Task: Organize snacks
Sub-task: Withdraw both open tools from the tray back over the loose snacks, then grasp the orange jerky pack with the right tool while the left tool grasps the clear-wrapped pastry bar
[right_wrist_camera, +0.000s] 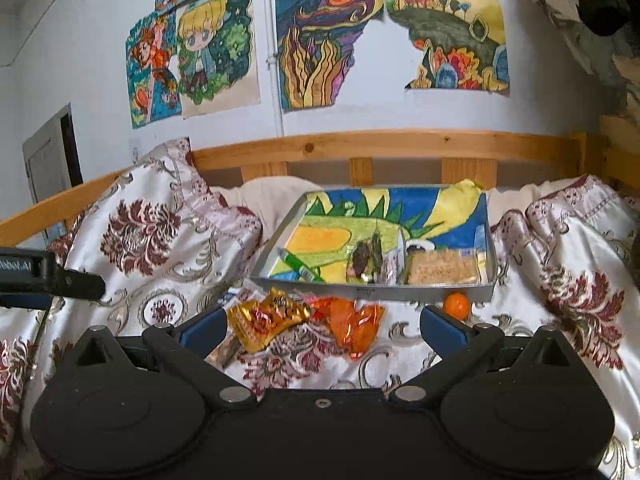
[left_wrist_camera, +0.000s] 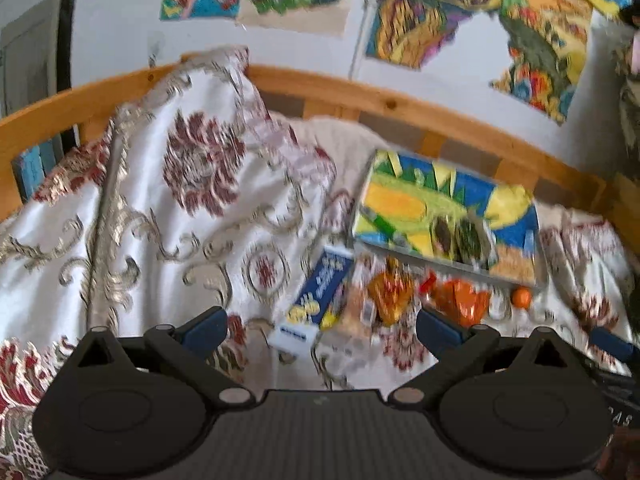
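Gaping wide, both tongs [left_wrist_camera: 320, 330] [right_wrist_camera: 322, 326] hover over crinkly foil snack packets [right_wrist_camera: 266, 318] on satin bedspread [right_wrist_camera: 140, 240].

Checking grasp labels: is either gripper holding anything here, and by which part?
Nothing held. The left gripper and right gripper are both open, apart from the snack packets lying on the bedspread.

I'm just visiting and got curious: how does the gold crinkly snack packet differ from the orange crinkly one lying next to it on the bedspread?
The gold crinkly snack packet is yellow-gold with red print; the orange crinkly snack packet is plain bright orange. The gold one lies left, near the right gripper's left finger; the orange one lies more central, nearer the small orange ball. Both are shiny wrappers lying outside the shallow grey tray.
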A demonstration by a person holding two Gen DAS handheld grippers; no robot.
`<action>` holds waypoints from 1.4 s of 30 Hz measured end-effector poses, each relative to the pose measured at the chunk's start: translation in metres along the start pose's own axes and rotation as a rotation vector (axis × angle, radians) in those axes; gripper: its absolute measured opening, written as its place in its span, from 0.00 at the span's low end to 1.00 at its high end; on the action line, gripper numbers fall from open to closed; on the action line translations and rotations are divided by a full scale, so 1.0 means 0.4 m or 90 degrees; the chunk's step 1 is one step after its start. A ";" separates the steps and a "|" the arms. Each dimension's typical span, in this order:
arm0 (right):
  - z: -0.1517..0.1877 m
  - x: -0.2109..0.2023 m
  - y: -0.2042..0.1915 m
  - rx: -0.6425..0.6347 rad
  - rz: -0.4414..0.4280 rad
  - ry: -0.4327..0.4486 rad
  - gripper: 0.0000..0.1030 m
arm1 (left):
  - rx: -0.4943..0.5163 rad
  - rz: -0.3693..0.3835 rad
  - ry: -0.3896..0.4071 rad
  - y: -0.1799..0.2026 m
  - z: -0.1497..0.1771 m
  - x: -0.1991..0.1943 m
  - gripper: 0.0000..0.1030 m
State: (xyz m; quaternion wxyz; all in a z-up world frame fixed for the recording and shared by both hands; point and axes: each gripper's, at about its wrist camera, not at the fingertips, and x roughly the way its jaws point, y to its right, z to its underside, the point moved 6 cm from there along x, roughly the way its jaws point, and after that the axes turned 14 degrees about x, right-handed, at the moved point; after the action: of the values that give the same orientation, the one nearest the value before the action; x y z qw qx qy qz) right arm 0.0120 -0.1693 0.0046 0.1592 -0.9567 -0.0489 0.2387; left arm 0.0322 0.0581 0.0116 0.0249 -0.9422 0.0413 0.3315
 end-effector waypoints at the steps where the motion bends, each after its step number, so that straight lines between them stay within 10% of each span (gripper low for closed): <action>1: 0.006 0.003 -0.002 -0.003 0.001 -0.006 0.99 | 0.001 0.004 -0.010 0.003 0.008 0.009 0.99; 32: 0.087 0.164 0.072 0.008 0.056 -0.109 0.99 | 0.073 0.009 -0.086 0.100 0.063 0.193 0.99; 42: 0.029 0.262 0.070 -0.048 0.035 -0.048 0.99 | 0.094 0.012 -0.078 0.090 0.054 0.212 0.99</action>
State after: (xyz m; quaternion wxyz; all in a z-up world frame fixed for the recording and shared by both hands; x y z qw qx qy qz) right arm 0.0991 -0.1746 -0.0605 0.1145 -0.9534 -0.0374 0.2766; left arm 0.0813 0.0187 -0.0592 0.0936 -0.9153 0.0729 0.3849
